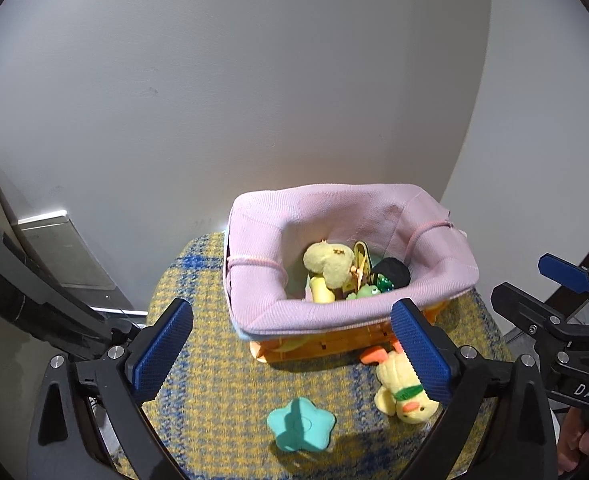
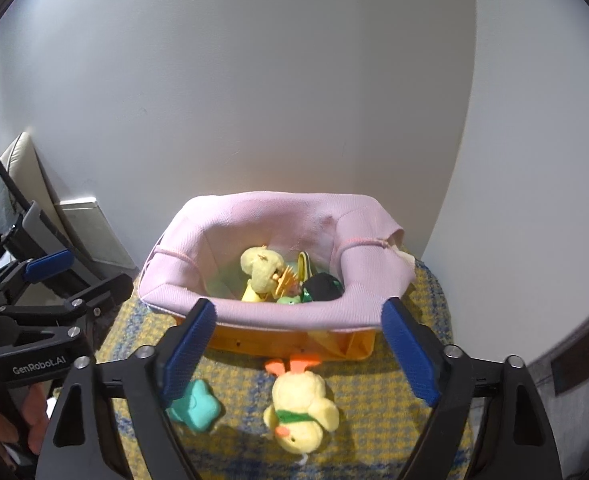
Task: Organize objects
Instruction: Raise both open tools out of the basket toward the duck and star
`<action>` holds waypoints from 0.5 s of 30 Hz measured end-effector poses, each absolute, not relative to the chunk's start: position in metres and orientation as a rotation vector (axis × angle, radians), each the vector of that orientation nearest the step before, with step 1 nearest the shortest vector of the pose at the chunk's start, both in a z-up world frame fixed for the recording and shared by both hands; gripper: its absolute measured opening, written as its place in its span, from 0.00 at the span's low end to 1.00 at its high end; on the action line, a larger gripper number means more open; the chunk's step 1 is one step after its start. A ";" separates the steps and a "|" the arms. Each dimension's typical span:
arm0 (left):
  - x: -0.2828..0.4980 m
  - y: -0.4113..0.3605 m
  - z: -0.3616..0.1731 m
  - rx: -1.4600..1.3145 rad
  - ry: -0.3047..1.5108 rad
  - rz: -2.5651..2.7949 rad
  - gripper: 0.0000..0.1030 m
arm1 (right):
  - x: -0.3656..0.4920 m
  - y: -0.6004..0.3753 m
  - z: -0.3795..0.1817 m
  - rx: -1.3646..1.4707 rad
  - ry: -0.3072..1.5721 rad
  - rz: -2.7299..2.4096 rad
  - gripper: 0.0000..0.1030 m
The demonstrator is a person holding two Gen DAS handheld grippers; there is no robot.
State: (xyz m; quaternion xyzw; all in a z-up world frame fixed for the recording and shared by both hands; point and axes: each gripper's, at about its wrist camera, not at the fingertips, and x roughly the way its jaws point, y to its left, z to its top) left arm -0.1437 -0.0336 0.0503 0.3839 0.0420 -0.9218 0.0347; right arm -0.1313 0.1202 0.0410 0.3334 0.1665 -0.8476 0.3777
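Spreading wide and gripping nothing, my left gripper (image 1: 294, 352) and right gripper (image 2: 298, 352) hang over the checked yellow-and-blue cushion (image 1: 214, 360). Between the right fingers lies a yellow plush duck (image 2: 300, 408), feet toward the basket; a teal star toy (image 1: 300, 428) sits just beside it, apart. Beyond stands the pink-lined orange basket (image 1: 350, 312) against a white wall (image 1: 254, 80), holding a yellow plush (image 1: 328, 262) among other small toys.
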 end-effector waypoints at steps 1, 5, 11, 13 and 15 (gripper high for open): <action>-0.141 -0.033 0.050 1.180 0.127 -2.833 0.98 | -0.129 0.122 0.040 0.854 0.426 -2.167 0.87; -0.130 -0.032 0.048 1.177 0.124 -2.827 1.00 | -0.123 0.128 0.034 0.862 0.434 -2.170 0.88; -0.119 -0.032 0.041 1.183 0.132 -2.817 1.00 | -0.115 0.137 0.026 0.878 0.438 -2.174 0.88; -0.116 -0.032 0.036 1.194 0.136 -2.808 1.00 | -0.113 0.139 0.022 0.885 0.442 -2.177 0.88; -0.114 -0.033 0.030 1.205 0.141 -2.800 1.00 | -0.112 0.140 0.017 0.892 0.448 -2.179 0.89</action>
